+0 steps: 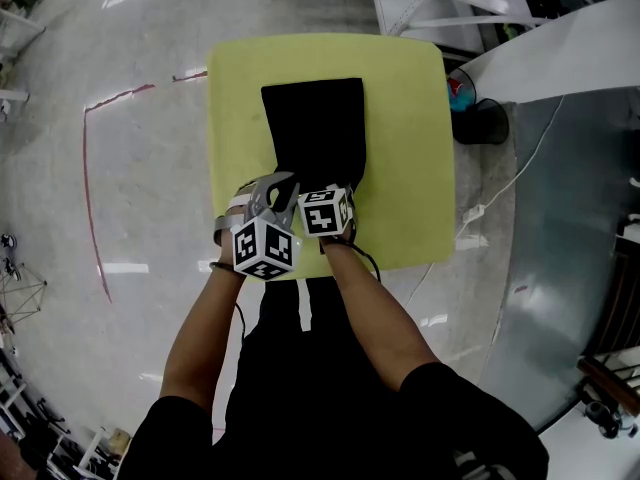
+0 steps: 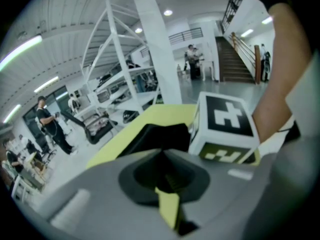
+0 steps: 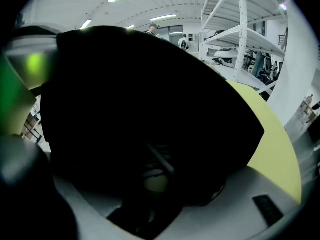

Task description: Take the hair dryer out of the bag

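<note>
**A:** The right claw [image 3: 155,181] is clenching black cloth. The bag [image 3: 150,99] is filling almost its whole view, with fabric bunching over the jaw tips and a thin cord-like line crossing just there.

**B:** And the left claw [image 2: 161,154]?

**A:** Its jaws are pressing together, with the tips sitting right at the bag's near edge. I'm not seeing any cloth pinched between them, only a sliver of the yellow-green desk [image 2: 167,113] showing through the gap.

**B:** From overhead, both claws are crowding side by side at the bag's near end, the left at its near-left corner and the right at its near-right. The bag itself is lying flat, stretching away from the person along the middle of the desk.

**A:** Any sign of the hair dryer?

**B:** It isn't showing in any view. I'm judging it's inside the bag, so nothing is out yet.

**A:** Then to my eye they're working on the bag's mouth, getting hold of the opening.

**B:** Agreed. The next move is calling for the right claw to hold that lip up while the left one releases, goes in through the mouth and finds the dryer. That soft cloth is going to drag along unless one claw is pinning it.
</note>
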Demonstrator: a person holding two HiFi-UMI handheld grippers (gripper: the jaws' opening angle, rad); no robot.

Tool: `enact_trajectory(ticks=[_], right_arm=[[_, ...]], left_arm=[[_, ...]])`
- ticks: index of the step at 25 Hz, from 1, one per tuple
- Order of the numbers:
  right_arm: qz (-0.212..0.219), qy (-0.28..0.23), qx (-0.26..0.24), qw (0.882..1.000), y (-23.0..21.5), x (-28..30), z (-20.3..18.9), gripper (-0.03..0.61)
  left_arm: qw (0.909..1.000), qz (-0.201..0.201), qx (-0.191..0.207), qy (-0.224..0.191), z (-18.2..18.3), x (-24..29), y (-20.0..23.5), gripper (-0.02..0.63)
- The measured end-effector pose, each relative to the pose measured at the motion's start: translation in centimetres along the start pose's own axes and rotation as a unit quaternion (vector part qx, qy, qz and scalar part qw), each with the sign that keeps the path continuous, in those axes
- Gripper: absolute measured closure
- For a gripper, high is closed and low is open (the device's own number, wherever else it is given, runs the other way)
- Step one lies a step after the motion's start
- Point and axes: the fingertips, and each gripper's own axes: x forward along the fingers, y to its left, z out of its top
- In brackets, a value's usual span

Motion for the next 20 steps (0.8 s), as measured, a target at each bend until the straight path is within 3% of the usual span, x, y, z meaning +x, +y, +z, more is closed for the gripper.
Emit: enact_trajectory(ticks=[9, 20], right_arm=[[0.033, 0.009, -0.007, 0.999, -0.7, -0.7, 0.0, 0.357], [0.090, 0.014, -0.045, 0.995, -0.7, -6.0, -2.0, 0.360]], left_arm=[[0.9997, 0.004, 0.020, 0.012, 0.4, -0.4, -0.6, 0.601], [0.9996, 0.000, 0.020, 0.022, 0.1, -0.4, -1.3, 0.601]])
